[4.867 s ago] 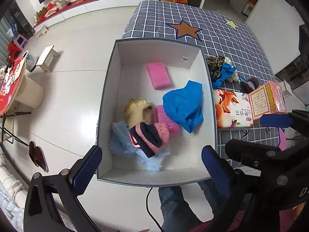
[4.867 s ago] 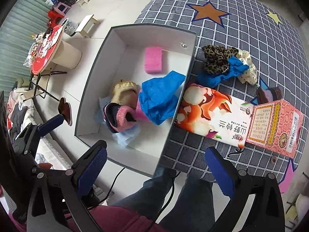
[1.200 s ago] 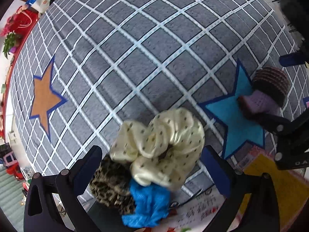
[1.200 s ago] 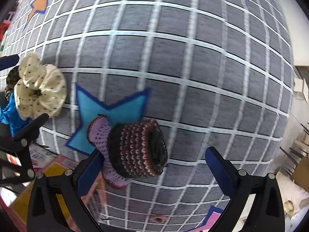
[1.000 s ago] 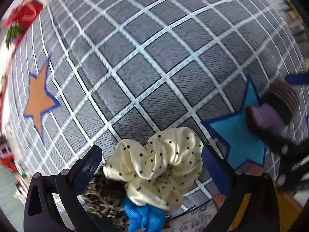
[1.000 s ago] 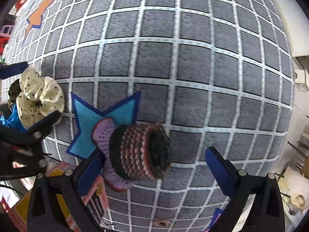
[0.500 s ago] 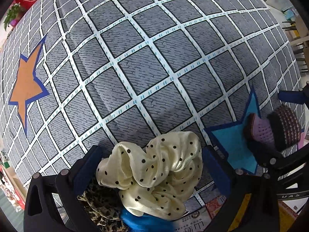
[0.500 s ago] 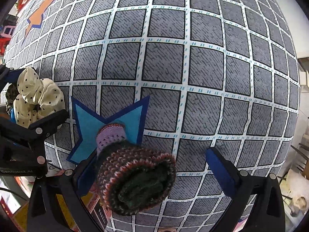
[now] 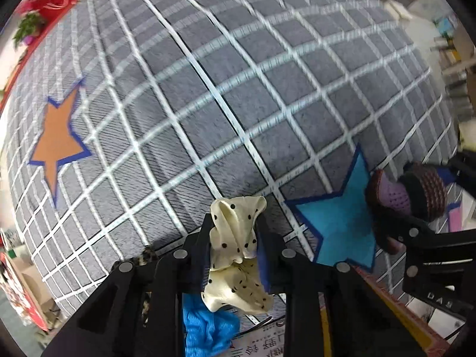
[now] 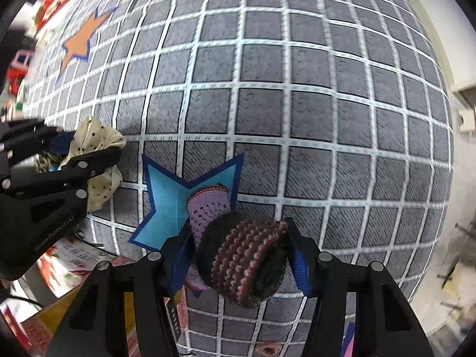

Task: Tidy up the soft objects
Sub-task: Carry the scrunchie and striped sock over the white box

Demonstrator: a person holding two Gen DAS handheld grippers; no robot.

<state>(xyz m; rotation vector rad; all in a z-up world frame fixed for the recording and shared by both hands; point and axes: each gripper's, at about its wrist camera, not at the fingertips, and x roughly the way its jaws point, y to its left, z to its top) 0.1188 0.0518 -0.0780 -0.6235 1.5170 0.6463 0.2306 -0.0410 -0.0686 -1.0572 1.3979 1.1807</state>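
Note:
My left gripper (image 9: 233,247) is shut on a cream polka-dot scrunchie (image 9: 235,255), held just above the grey checked mat (image 9: 208,89). It also shows in the right wrist view (image 10: 95,148). My right gripper (image 10: 238,255) is shut on a knitted hat (image 10: 241,255) with a purple top and a dark red-striped band. The hat also shows at the right of the left wrist view (image 9: 410,193). A blue soft item (image 9: 205,327) and a leopard-print scrunchie (image 9: 145,257) lie under the left gripper.
A blue star (image 10: 175,196) and an orange star (image 9: 56,148) are printed on the mat. Printed cartons lie by the near edge (image 10: 74,261), one red and yellow (image 9: 395,312). The mat's right edge (image 10: 446,119) drops to the floor.
Both grippers have closed: the left on the cream scrunchie, the right on the knitted hat. Both items are squeezed and slightly lifted. Earlier both grippers stood over the white box.

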